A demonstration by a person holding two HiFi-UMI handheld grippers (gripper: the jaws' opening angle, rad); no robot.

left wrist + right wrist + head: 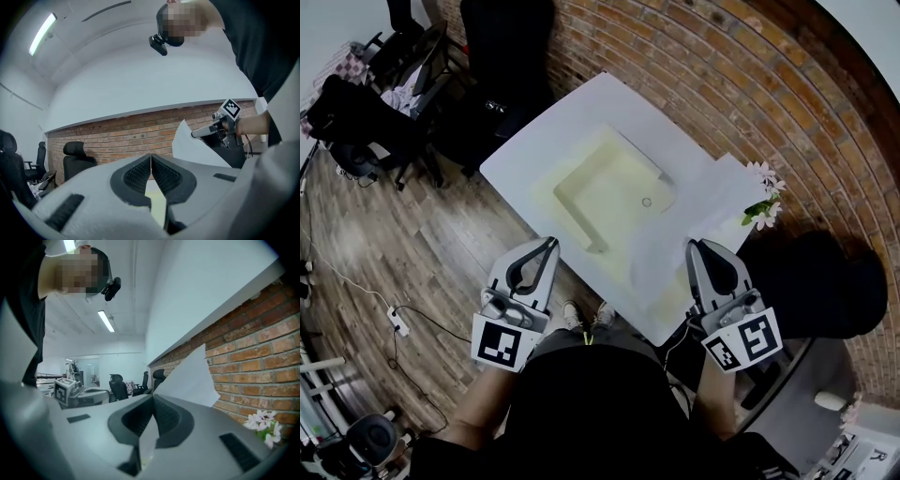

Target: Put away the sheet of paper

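In the head view, we are clamping the right gripper shut on the near edge of the sheet of paper. The sheet is hanging over the table's right end, beside the tray, and its long axis seems to be running near-left to far-right. The left gripper is staying out of it.

In the left gripper view, those jaws are meeting tip to tip on nothing. The sheet's free corner is pointing up, off to the right.

In the right gripper view, we are holding the sheet by one thin edge only. It could slip, crease or brush the flowers.
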